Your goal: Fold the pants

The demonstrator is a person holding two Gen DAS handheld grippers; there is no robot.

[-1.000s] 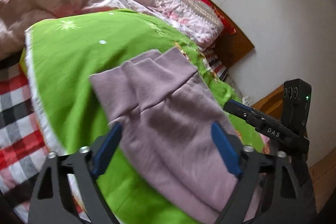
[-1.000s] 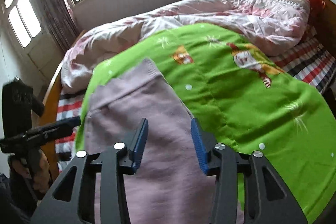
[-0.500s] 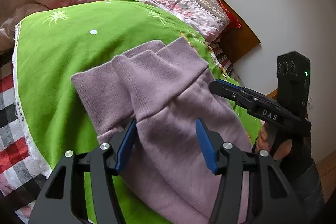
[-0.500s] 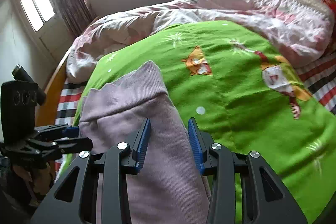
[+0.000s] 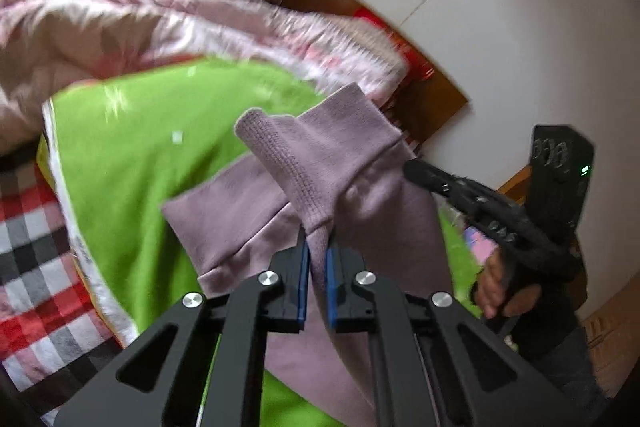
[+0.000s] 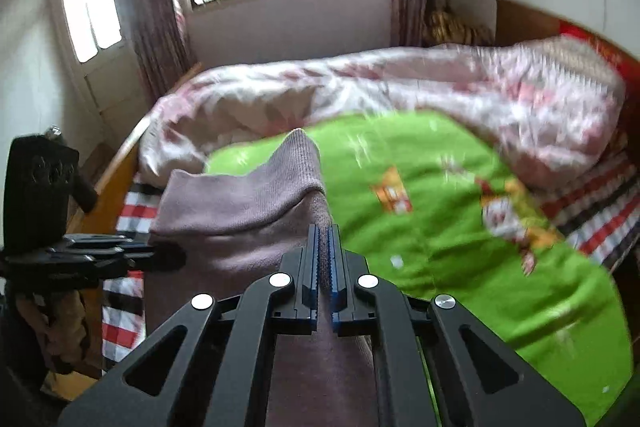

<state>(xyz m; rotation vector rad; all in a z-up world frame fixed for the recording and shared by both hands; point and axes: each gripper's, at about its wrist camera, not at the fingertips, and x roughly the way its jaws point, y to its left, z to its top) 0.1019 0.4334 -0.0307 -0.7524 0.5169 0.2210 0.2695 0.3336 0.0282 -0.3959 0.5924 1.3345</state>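
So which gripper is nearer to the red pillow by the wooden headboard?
Right. The right gripper grips the mauve knit pants on the side toward the red pillow; the left gripper holds them on the far side.

A pair of soft, dusty-lilac knit pants [image 5: 360, 187] lies across a bright green blanket, its fabric fuzzy like fleece, with bands of ribbed knit at the ends. In the left wrist view one ribbed band stands lifted off the bed, rising to a rounded tip, while a flatter layer of the same cloth spreads out beneath it to the left, ending in a folded hem. In the right wrist view the pants [image 6: 248, 211] show a ribbed edge raised into a peak, the rest draping down toward the camera.
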